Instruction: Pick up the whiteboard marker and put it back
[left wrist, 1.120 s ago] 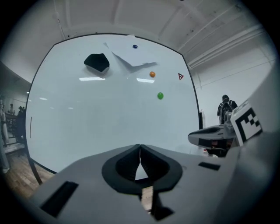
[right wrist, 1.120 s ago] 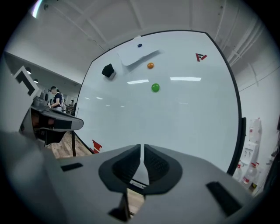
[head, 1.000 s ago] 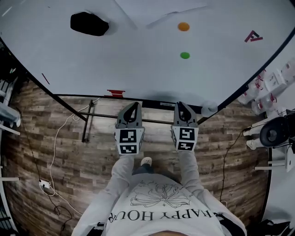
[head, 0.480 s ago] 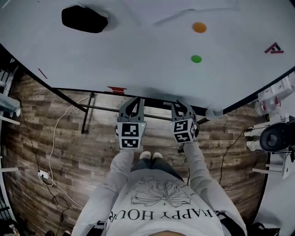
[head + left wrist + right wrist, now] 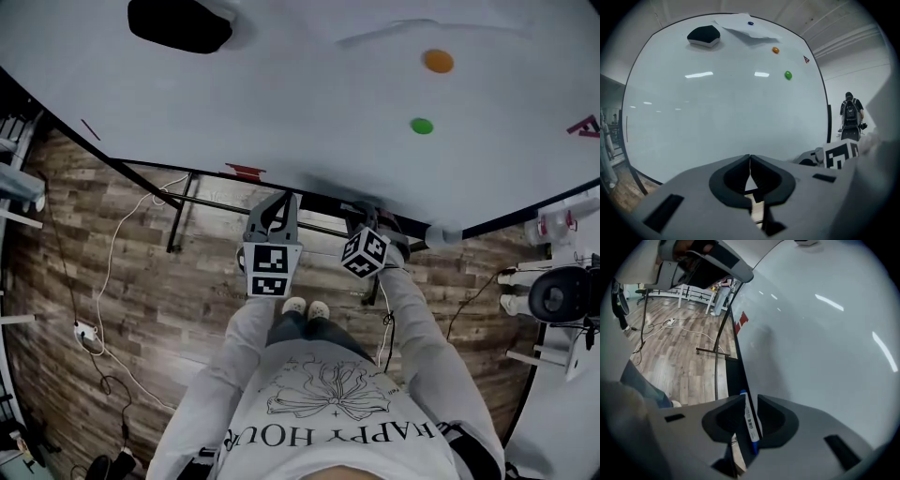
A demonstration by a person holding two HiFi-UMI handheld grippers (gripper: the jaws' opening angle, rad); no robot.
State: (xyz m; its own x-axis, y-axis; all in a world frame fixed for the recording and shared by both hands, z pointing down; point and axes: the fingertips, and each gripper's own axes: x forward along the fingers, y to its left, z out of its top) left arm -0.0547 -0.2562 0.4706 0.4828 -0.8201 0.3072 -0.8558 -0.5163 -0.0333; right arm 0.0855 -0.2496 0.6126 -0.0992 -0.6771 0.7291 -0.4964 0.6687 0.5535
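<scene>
Just opening the right gripper (image 5: 750,404), setting its jaws apart on either side of the marker (image 5: 749,420), not clamping it. Laying the marker, seemingly, along the tray (image 5: 733,376) at the whiteboard's (image 5: 825,343) bottom edge. Holding the left gripper (image 5: 750,161) closed, empty. Judging the return almost done; only backing the right gripper away left.

The left gripper (image 5: 750,160), jaws together and empty, faced the whiteboard (image 5: 717,117); a black eraser (image 5: 704,35) sat near its top edge, a green magnet (image 5: 788,75) toward its right edge.
</scene>
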